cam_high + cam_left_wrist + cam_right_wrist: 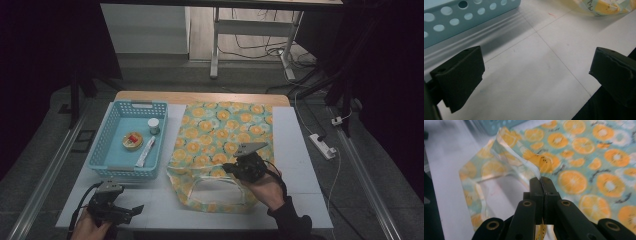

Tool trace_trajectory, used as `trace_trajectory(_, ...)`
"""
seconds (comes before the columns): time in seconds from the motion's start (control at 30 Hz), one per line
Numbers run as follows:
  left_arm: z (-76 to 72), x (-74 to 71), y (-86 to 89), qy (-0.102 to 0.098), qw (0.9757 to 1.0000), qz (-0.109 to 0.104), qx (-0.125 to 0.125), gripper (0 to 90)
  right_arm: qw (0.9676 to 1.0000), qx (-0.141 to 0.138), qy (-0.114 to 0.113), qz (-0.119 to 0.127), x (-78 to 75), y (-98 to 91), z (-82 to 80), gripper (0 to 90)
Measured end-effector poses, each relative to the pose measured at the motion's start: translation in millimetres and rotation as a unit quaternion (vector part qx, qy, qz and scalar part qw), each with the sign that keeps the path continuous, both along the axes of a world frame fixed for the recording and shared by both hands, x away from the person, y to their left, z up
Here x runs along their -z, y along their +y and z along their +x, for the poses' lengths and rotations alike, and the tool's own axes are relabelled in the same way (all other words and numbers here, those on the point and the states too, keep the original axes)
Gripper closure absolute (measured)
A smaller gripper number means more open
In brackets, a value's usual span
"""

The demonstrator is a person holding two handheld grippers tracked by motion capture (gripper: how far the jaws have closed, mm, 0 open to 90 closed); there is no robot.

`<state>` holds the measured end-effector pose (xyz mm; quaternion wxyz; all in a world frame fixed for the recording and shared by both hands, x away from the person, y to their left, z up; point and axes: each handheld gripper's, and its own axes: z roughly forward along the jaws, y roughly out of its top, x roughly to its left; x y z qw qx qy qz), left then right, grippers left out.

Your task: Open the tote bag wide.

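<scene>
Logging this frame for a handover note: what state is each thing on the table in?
Orange-print bag: lying flat, top edge pinched and lifted.
Right gripper: shut on the bag's edge.
Left gripper: open, holding nothing.
Blue basket: upright, holding a small jar, a round tin and a tube.

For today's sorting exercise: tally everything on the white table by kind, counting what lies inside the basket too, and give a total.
Baskets: 1, light blue
Orange-print bags: 1
Small white jars: 1
Round tins: 1
White tubes: 1
Hand-held grippers: 2, left, right
Total: 7
</scene>
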<state>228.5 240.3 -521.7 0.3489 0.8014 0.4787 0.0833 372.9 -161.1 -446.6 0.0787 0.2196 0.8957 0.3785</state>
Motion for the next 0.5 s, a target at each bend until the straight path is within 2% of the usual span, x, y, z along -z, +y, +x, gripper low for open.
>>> trace_trajectory(0.17, 0.1, 0.0, 0.2, 0.001, 1.0, 0.0, 0.0, 0.0, 0.9995, 0.01, 0.009, 0.027, -13.3, -6.5, 19.5, 89.4)
trace_trajectory(0.3, 0.2, 0.0, 0.3, 0.001, 1.0, 0.0, 0.0, 0.0, 0.9991, 0.017, 0.01, 0.037, -22.4, -8.4, 33.7, 89.5)
trace_trajectory(0.5, 0.3, 0.0, 0.6, 0.0, 1.0, -0.001, 0.0, 0.0, 0.9988, 0.025, -0.001, 0.041, -35.7, -9.1, 53.3, 89.6)
